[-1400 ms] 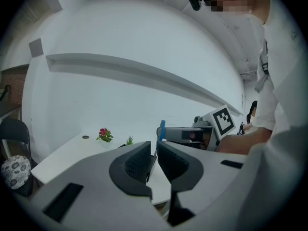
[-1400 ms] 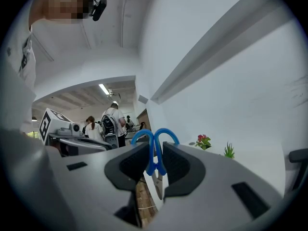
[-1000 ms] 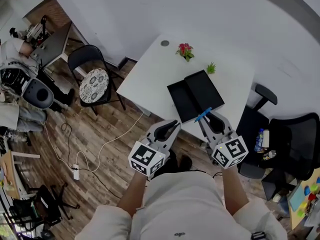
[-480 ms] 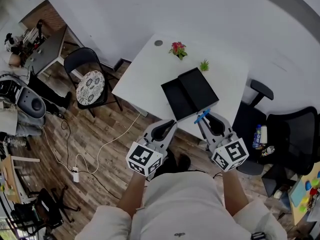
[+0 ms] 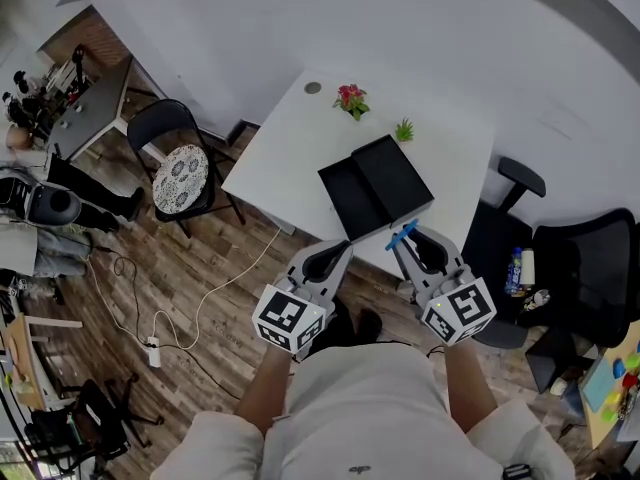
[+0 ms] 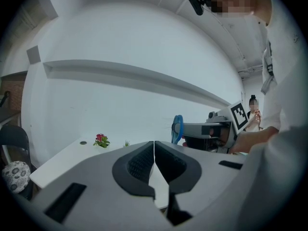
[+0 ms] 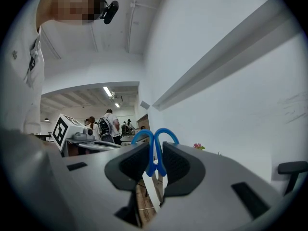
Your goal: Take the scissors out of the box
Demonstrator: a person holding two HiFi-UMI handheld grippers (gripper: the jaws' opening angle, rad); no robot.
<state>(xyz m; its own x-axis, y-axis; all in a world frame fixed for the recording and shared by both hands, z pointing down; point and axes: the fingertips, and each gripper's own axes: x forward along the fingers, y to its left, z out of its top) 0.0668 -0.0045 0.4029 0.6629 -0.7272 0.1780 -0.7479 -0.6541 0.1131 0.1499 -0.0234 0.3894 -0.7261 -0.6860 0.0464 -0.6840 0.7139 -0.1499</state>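
Nearest: the person's white-shirted torso, both forearms reaching forward over the wooden floor (image 5: 190, 268).

Left gripper (image 5: 337, 251): jaws pressed together, nothing between them. Its own view (image 6: 154, 146) shows the ribbed pads meeting along one line. It is held short of the table's near edge.

Right gripper (image 5: 404, 238): clenched on the scissors (image 5: 402, 234), its pads (image 7: 176, 163) clamped on the blue handles (image 7: 153, 154) just below the two loops, which stand up beyond the jaw tips. From the left gripper's side, a blue loop (image 6: 178, 129) sticks out ahead of the right gripper's body.

The scissors are outside the box (image 5: 376, 182), at the table's near edge, just beside the box's near corner.

The box is black and lies open in two shallow halves side by side on the white table (image 5: 285, 158). Nothing is visible inside it.

Beyond the box: a small green plant (image 5: 404, 129), then a red-flowered plant (image 5: 350, 98), well apart from the box.

Left of the table: a folding chair with a patterned cushion (image 5: 180, 173). Right of it: a black office chair (image 5: 590, 278).
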